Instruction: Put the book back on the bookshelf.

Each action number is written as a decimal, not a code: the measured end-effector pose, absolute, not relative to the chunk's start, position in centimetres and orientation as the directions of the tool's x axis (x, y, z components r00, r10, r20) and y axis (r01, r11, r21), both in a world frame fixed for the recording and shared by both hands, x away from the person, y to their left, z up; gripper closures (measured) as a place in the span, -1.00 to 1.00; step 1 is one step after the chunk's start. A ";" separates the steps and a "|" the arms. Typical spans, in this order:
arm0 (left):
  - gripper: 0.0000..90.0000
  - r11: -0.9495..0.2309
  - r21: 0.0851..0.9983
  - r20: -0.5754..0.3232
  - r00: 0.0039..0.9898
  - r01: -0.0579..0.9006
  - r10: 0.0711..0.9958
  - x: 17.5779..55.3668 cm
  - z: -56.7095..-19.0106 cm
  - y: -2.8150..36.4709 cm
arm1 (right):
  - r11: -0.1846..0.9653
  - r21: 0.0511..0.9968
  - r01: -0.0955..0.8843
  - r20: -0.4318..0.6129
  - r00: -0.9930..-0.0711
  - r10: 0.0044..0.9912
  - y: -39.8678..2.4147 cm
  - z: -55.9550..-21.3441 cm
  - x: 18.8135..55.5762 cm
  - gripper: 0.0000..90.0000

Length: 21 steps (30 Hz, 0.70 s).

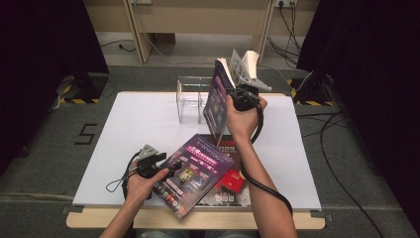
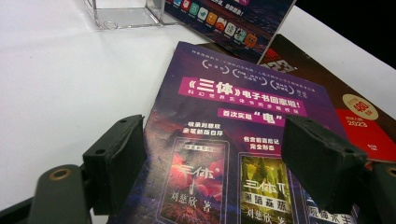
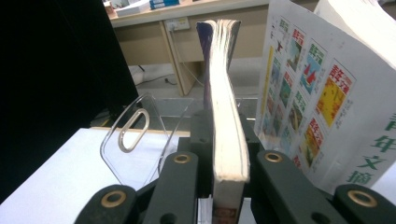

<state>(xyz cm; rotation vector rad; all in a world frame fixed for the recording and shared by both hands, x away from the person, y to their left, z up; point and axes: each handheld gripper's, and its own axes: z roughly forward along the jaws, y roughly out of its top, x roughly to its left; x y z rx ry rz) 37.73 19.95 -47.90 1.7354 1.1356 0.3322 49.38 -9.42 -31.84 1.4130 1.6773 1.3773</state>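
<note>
The purple book (image 1: 219, 99) is held up off the white table (image 1: 133, 129), stood on edge with its long axis running roughly up and down, page edges facing back along the tool in the right gripper view (image 3: 228, 135); it's clamped between the jaws of the right gripper (image 1: 241, 96), so that one is clenched on it and nothing has to be reached for. What the next move probably turns on is the clear acrylic holder (image 1: 190, 99); it's sat just to the left of the book and a bit lower in the high view, near but apart, so the book likely gets tipped over that way and lowered in; the right hand is clearly the nearer 1. A booklet with colourful covers (image 1: 245, 67) is stood up just beside the book on its other side, so clearance there looks tight. Further out, the left gripper (image 1: 163, 166) is hovered with jaws spread over the second purple book (image 2: 224, 140) lying flat on the table, gripping nothing; a red-and-dark book (image 2: 359, 116) is tucked partly underneath that 1.
</note>
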 end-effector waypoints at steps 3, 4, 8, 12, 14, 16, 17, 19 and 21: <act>-0.53 -0.066 0.841 -0.270 0.522 0.536 0.809 37.7 -47.9 20.0 | -0.074 0.928 0.365 0.195 -0.306 0.932 -9.2 -31.8 49.4 0.85; -0.53 -0.066 0.841 -0.269 0.522 0.537 0.809 37.7 -47.9 20.0 | -0.075 0.930 0.360 0.193 -0.306 0.932 -9.1 -31.7 49.4 0.85; -0.53 -0.065 0.842 -0.270 0.522 0.536 0.809 37.7 -48.0 20.0 | -0.074 0.935 0.346 0.187 -0.306 0.933 -8.7 -31.5 49.5 0.85; -0.53 -0.065 0.841 -0.269 0.520 0.536 0.810 37.8 -48.0 20.0 | -0.069 0.941 0.330 0.177 -0.310 0.934 -8.5 -31.2 49.8 0.85; -0.53 -0.067 0.841 -0.268 0.521 0.537 0.810 37.8 -48.0 20.0 | -0.070 0.943 0.324 0.177 -0.313 0.933 -8.4 -31.0 50.0 0.85; -0.53 -0.068 0.841 -0.268 0.522 0.537 0.810 37.8 -48.0 20.0 | -0.067 0.946 0.317 0.173 -0.318 0.932 -8.2 -30.7 50.2 0.85; -0.53 -0.067 0.840 -0.269 0.522 0.538 0.810 37.7 -48.0 20.0 | -0.069 0.947 0.315 0.174 -0.319 0.932 -8.1 -30.5 50.3 0.85; -0.53 -0.067 0.841 -0.270 0.522 0.537 0.809 37.7 -48.0 20.0 | -0.071 0.949 0.307 0.173 -0.319 0.932 -7.9 -30.2 50.5 0.85; -0.53 -0.067 0.841 -0.269 0.522 0.537 0.809 37.7 -48.0 20.0 | -0.073 0.950 0.305 0.174 -0.319 0.932 -7.6 -30.0 50.9 0.85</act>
